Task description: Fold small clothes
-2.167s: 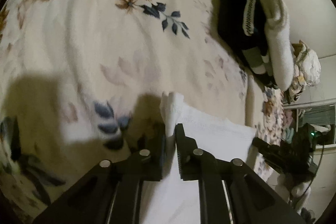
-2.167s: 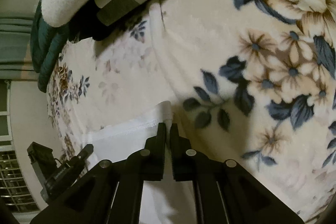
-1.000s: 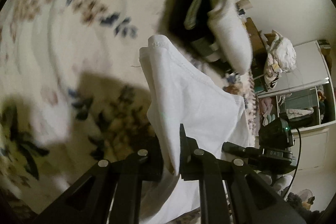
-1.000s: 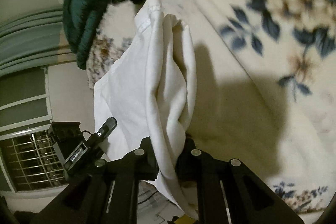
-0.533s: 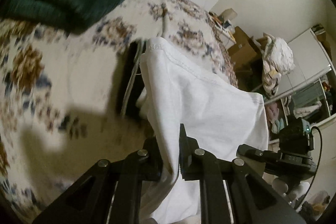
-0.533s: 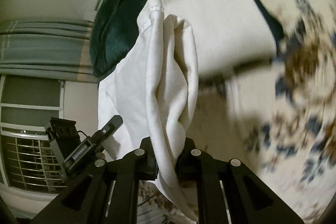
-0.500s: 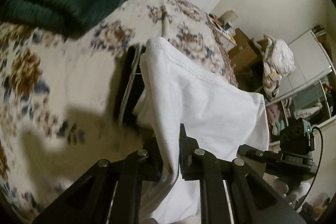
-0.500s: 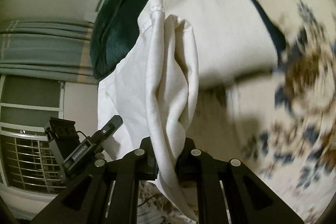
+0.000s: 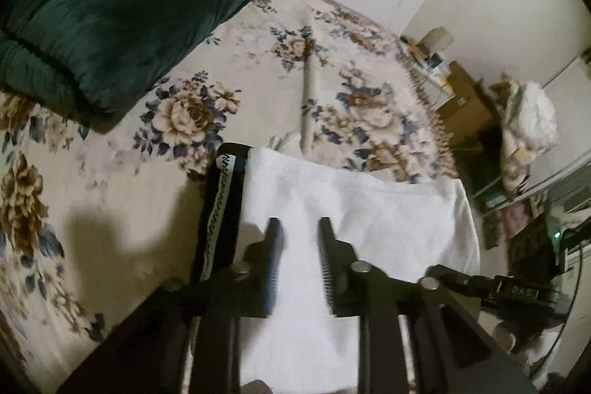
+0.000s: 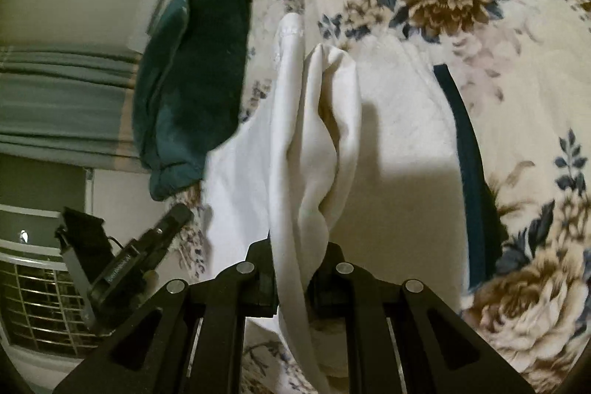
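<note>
A small white garment (image 9: 369, 220) lies spread flat on top of a stack of folded clothes, whose black piece with a white zigzag band (image 9: 221, 202) shows at its left edge. My left gripper (image 9: 298, 228) is open just above the white garment, with nothing between its fingers. My right gripper (image 10: 291, 261) is shut on a bunched corner of the same white garment (image 10: 295, 143), which stands up in folds over the stack's cream top (image 10: 406, 143). The other gripper shows at the right in the left wrist view (image 9: 517, 290).
The floral bedspread (image 9: 110, 180) lies all around. A folded dark green blanket (image 9: 110, 6) sits at the far left. A wall, boxes and heaped laundry (image 9: 528, 113) stand beyond the bed's right side. A window grille (image 10: 37, 301) shows at lower left.
Both grippers carried the white garment up and over to the stack of clothes. My left gripper has opened and let its corner drop flat; my right still holds its corner.
</note>
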Action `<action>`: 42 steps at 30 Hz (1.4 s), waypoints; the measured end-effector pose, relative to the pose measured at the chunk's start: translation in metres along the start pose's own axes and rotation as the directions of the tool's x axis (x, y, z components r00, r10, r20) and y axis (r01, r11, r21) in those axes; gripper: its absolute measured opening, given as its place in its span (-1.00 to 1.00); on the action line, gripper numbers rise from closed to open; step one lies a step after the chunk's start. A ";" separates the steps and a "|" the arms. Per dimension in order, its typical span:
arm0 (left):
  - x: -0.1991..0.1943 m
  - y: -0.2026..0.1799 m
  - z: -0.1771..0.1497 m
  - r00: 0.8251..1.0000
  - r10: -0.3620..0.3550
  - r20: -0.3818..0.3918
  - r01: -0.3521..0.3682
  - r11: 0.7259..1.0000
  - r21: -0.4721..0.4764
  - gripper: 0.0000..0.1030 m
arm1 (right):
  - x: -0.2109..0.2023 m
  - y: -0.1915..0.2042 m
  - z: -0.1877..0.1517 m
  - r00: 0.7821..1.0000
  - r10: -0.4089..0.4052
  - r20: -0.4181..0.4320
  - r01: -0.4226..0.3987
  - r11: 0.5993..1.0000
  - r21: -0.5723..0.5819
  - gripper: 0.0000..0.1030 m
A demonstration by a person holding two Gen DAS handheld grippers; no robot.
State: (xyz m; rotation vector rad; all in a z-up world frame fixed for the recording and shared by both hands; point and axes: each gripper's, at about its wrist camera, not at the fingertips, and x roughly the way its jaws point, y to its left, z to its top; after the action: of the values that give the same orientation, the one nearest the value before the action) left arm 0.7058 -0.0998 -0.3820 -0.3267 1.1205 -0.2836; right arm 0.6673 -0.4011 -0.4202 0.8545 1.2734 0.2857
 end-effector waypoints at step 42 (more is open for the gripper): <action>-0.335 -0.141 -0.166 0.931 0.267 0.250 -0.324 0.918 0.228 0.88 | -0.292 0.232 -0.332 0.509 -0.598 0.619 0.791 0.609 -0.062 1.00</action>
State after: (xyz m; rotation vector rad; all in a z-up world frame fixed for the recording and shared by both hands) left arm 0.4091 -0.1203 -0.1148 0.0548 0.8899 -0.1213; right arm 0.3335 -0.2958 -0.0641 0.0183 0.8819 -0.3957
